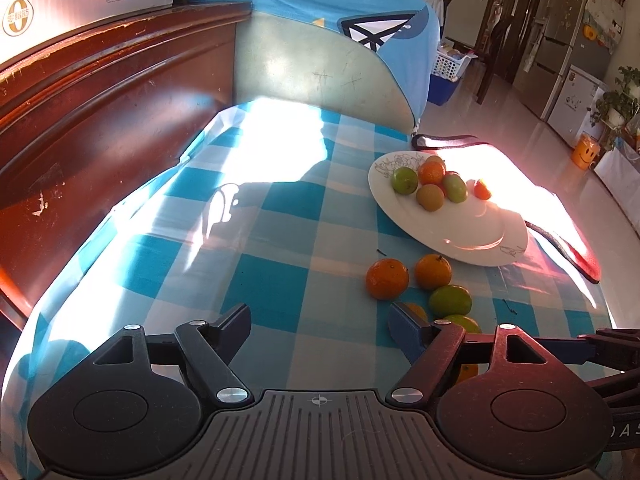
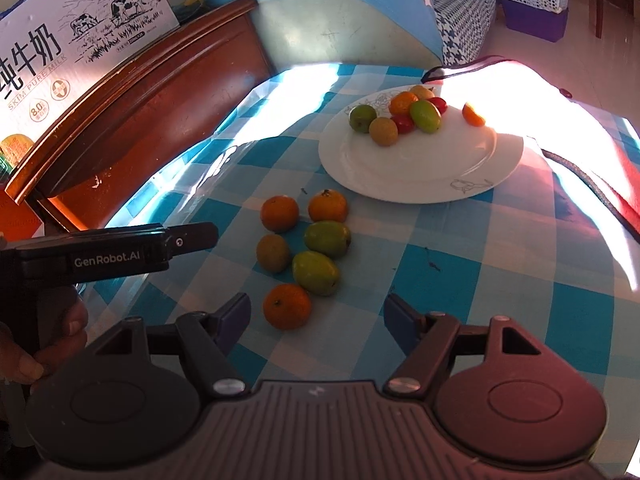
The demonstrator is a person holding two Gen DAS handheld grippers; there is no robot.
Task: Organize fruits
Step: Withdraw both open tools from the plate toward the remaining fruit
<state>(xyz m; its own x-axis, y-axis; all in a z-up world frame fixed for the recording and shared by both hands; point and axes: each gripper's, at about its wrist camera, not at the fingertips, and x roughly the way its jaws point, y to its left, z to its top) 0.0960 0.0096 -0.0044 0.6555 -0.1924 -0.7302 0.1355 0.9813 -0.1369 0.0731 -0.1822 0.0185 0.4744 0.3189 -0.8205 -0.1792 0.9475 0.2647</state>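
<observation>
Fruit lies in two lots on the checked tablecloth (image 2: 500,248): a heap at the far side of the white plate (image 2: 420,168), and six loose pieces on the cloth just before the plate. Right gripper (image 2: 316,316) has its jaws apart and empty, with the nearest orange (image 2: 287,306) just ahead between the fingertips. Left gripper (image 1: 320,322) is also apart and empty, the loose fruit by its right finger (image 1: 404,320), a green fruit (image 1: 450,300) just beyond
</observation>
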